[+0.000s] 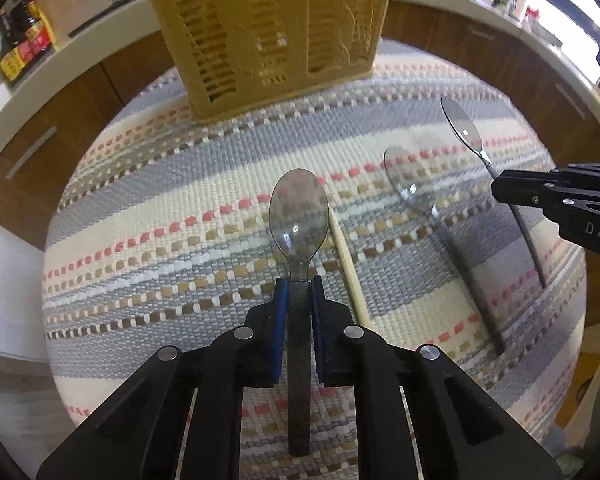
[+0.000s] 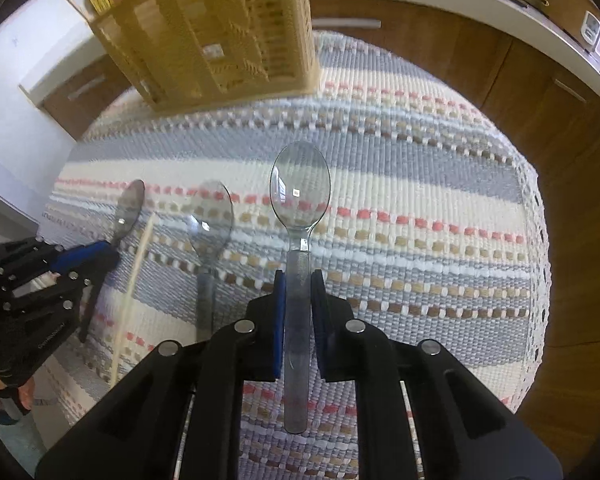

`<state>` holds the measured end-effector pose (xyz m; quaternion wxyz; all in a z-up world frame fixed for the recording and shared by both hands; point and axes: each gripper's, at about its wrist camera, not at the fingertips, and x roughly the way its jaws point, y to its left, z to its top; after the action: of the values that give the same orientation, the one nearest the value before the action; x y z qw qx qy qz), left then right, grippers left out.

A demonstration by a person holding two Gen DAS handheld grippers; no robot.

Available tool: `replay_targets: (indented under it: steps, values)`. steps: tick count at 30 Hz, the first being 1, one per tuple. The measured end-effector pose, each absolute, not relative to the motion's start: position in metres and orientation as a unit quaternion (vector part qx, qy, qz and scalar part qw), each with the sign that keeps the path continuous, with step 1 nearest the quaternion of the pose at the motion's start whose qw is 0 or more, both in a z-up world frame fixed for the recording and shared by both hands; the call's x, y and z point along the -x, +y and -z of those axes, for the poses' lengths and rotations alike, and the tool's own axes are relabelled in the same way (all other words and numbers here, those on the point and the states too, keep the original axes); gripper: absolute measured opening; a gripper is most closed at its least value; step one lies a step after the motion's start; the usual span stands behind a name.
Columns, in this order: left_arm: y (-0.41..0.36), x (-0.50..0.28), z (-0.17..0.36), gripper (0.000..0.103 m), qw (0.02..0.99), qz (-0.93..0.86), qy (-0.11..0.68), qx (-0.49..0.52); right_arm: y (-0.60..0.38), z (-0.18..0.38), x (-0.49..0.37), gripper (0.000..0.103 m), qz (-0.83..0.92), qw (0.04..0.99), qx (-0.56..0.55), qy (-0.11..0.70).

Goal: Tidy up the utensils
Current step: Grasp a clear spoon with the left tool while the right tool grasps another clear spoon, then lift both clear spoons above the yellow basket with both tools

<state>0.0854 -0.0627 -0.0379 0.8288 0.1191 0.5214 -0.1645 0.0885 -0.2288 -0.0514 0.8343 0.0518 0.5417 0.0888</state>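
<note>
left gripper (image 1: 299, 286) clamped on smoky spoon (image 1: 299, 216); right gripper (image 2: 299, 278) clamped on clear spoon (image 2: 300, 184). neither binned yet. basket (image 1: 268, 28) at 12 o'clock. third spoon (image 1: 410, 178) & chopstick (image 1: 348, 268) left on mat (image 1: 160, 208).

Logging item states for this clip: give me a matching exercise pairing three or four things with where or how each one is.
Things:
1. left gripper
2. right gripper
3. middle spoon
4. chopstick

States:
A. lying loose on the mat, clear plastic
B. shut on the right spoon
C. lying on the mat, pale wood
D. shut on the left spoon

Pairs: 1-D, 2-B, 3-A, 4-C
</note>
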Motion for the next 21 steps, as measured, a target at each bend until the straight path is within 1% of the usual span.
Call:
replay_targets:
  steps: [6,14,21]
  values:
    - [-0.056,-0.073,-0.01,0.01,0.869,0.182,0.451,-0.092,-0.233,0.007,-0.078,0.011,-0.123,0.876,-0.053,0.464]
    - [-0.05,-0.066,-0.092,0.01,0.929,0.203,0.305,-0.045,-0.234,-0.049,-0.082,0.01,-0.149,0.92,-0.059,0.359]
    - [-0.05,-0.082,-0.14,0.01,0.958,0.2,0.204,-0.015,-0.237,-0.09,-0.103,0.011,-0.151,0.948,-0.067,0.273]
